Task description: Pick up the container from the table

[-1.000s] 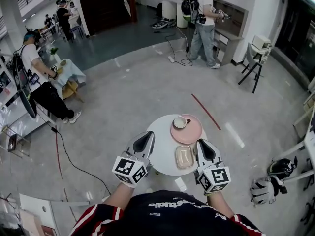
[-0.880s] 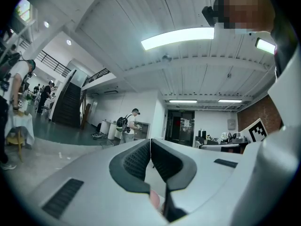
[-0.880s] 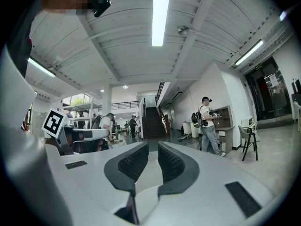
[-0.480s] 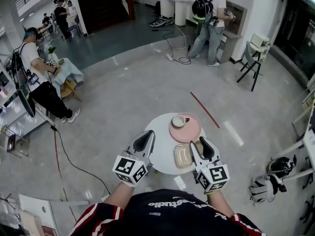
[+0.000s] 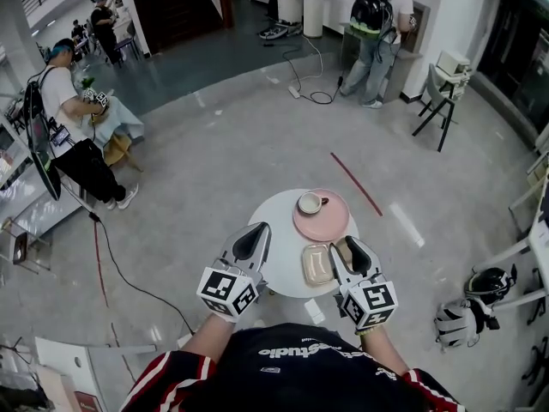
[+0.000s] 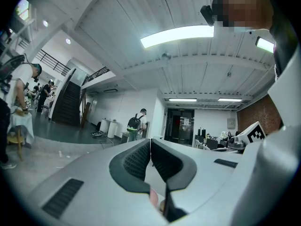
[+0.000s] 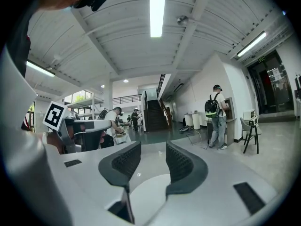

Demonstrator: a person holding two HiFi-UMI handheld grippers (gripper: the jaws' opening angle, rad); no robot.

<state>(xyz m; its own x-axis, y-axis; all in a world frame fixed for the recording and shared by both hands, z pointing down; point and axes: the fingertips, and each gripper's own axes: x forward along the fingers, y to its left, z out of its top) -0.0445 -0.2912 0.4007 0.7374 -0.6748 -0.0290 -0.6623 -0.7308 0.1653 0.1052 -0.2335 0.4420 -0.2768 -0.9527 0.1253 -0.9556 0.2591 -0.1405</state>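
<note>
A shallow beige rectangular container (image 5: 317, 264) lies on the near side of a small round white table (image 5: 279, 221). Behind it on the table, a pink plate (image 5: 330, 223) carries a white cup (image 5: 310, 202). My right gripper (image 5: 345, 245) hovers just right of the container with its jaws apart and nothing between them. In the right gripper view, its jaws (image 7: 153, 149) frame only the white tabletop (image 7: 146, 192). My left gripper (image 5: 251, 240) hangs at the table's left edge with its jaws closed together (image 6: 150, 142) on nothing.
A person with a backpack (image 5: 377, 20) stands at the far wall. Another person (image 5: 64, 118) stands at a bench on the left. A cable (image 5: 111, 264) runs across the floor. Helmets (image 5: 489, 288) lie at the right, by a red floor strip (image 5: 356, 183).
The right gripper's jaws have gone from closed to wide apart, and it has sunk slightly beside the container. The left gripper has stayed put.
</note>
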